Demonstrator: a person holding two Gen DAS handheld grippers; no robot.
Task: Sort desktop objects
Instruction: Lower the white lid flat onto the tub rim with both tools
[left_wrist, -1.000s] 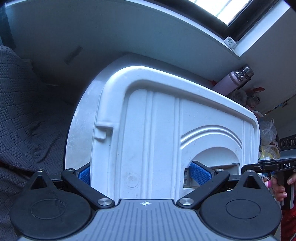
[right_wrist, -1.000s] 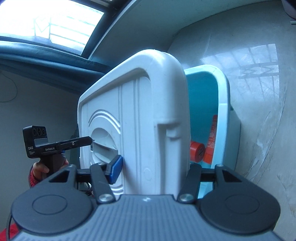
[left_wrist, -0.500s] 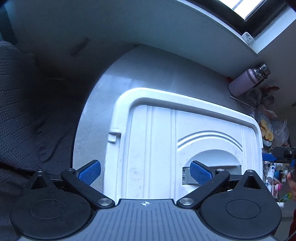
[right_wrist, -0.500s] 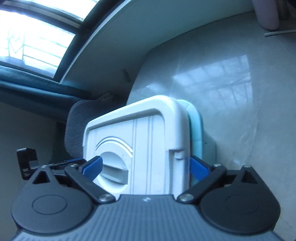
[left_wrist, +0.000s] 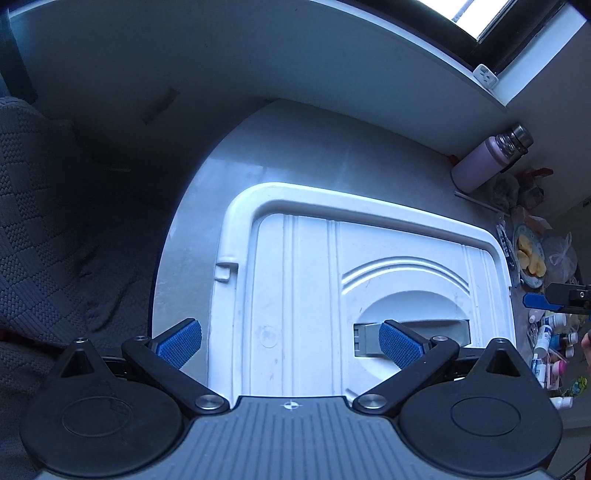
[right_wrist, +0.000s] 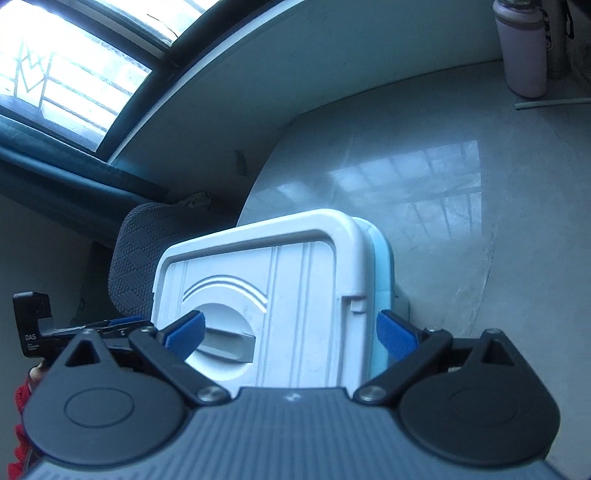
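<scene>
A storage box with a white lid and light blue body sits closed on the grey table. The lid has a recessed grey handle. My left gripper is open and empty above the lid's near edge. My right gripper is open and empty, raised above the lid from the other side. The right gripper's blue fingertip shows in the left wrist view. The left gripper also shows in the right wrist view.
A lilac flask stands at the table's back; it also shows in the right wrist view. A plate of food and several small bottles crowd the right side. A dark knitted chair is at the left.
The box lid has swung down from upright to closed flat on the box. Both grippers have let go of it and pulled back and upward.
</scene>
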